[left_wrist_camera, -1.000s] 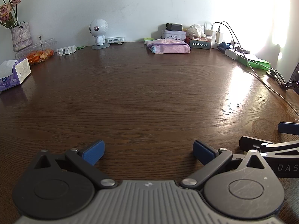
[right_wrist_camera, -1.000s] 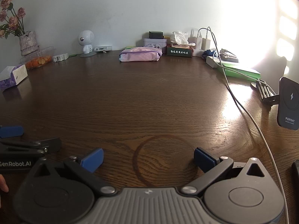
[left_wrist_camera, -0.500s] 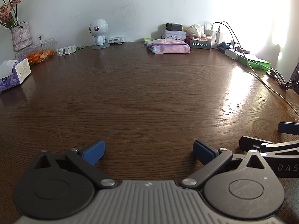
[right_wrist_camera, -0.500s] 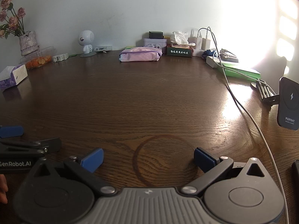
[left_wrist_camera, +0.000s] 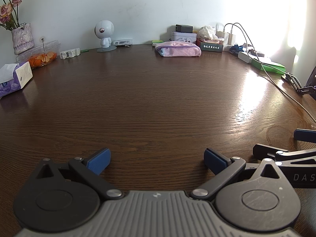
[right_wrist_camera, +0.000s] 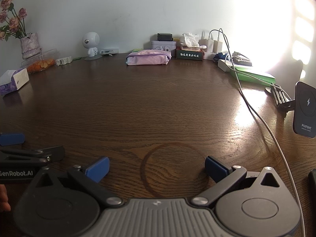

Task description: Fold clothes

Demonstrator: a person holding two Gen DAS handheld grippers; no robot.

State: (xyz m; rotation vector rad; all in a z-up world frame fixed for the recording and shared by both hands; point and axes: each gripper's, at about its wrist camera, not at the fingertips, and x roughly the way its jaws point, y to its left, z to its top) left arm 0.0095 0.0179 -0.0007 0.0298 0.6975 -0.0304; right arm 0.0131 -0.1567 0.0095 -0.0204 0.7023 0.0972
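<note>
A folded pink garment [left_wrist_camera: 178, 48] [right_wrist_camera: 148, 57] lies at the far edge of the dark wooden table [left_wrist_camera: 154, 102], close to the wall. My left gripper [left_wrist_camera: 157, 159] rests low over the near table edge, open, with nothing between its blue pads. My right gripper [right_wrist_camera: 157, 166] sits beside it to the right, also open and empty, over a dark ring stain [right_wrist_camera: 173, 169]. Each gripper shows at the side of the other's view: the right one [left_wrist_camera: 304, 136] and the left one [right_wrist_camera: 11, 139]. Both are far from the garment.
Along the back stand a vase of flowers [left_wrist_camera: 21, 38], a tissue box [left_wrist_camera: 14, 79], a plastic box of orange food [left_wrist_camera: 42, 55], a white robot figure [left_wrist_camera: 104, 35], tins and chargers [right_wrist_camera: 213, 45]. A white cable [right_wrist_camera: 262, 118] and a phone charger stand [right_wrist_camera: 305, 109] occupy the right side.
</note>
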